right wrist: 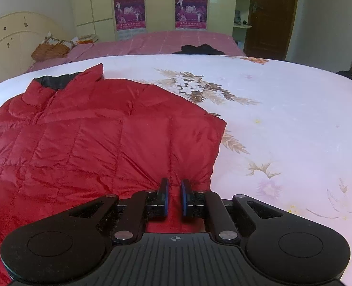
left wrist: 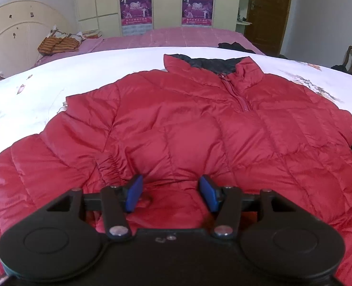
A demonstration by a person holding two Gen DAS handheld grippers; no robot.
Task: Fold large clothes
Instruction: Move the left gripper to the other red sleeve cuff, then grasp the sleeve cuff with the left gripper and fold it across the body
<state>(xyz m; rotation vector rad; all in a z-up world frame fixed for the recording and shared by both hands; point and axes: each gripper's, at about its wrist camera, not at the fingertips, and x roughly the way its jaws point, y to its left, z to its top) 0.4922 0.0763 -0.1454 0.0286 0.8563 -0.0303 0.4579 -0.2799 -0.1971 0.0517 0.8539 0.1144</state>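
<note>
One red puffer jacket [left wrist: 199, 131] lies spread front-up on the floral white sheet [right wrist: 283, 119], collar toward the far side, and it looks light, soft and slippery, likely to puff back when folded, so hems and side edges seem the best holds. Two grippers work it: the left gripper [left wrist: 171, 194] hovers spread wide over the lower middle, while the right gripper [right wrist: 174, 196] pinches red fabric near the side edge.

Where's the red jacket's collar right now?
The collar lies at the red jacket's far end on the floral sheet, toward the pink bed, upper-left in the right wrist view.
</note>
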